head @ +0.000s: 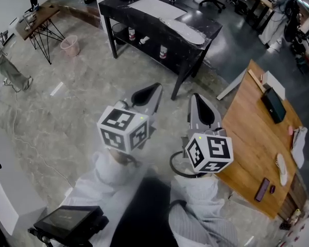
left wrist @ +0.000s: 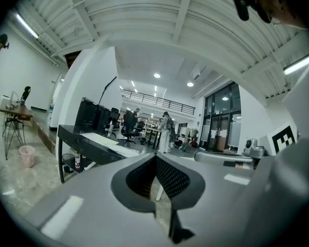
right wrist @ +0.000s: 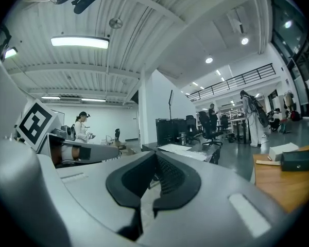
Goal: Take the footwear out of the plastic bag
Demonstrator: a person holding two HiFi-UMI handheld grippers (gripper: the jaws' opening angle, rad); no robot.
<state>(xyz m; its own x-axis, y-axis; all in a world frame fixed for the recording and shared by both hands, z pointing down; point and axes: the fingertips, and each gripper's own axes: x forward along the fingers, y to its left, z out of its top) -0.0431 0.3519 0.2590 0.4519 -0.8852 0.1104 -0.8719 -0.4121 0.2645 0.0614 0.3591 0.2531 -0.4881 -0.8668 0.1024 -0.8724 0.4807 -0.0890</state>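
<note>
Holding left gripper and right gripper side by side at centre of head view, roughly level, over floor. Reading both as fully closed in their own views, left and right: pad to pad, nothing pinched.

Not finding a clear plastic bag with footwear in any view. Best candidates:
- pale crumpled item at far right edge of wooden table
- pale oblong piece just below it, lower right of frame
- pale flat shapes on black table, upper centre

Too small to call any of them. Well apart from both grippers either way.

Handling guess:
- plastic bag: probably thin film, limp and slick, with no stiffness. Likely to bunch up and slide out of smooth pads.
- footwear: probably light, semi-flexible, not fragile. Likely to drag on film when pulled.

Suggested grip:
- Open jaws first.
- Pinch bag at closed end or bottom corner with one gripper, gathering a fold for bite rather than a single layer.
- Take footwear with other gripper at heel edge or collar rim, through bag mouth, not at toe.
- Avoid clamping film and footwear together, or both come out as one lump.
</note>
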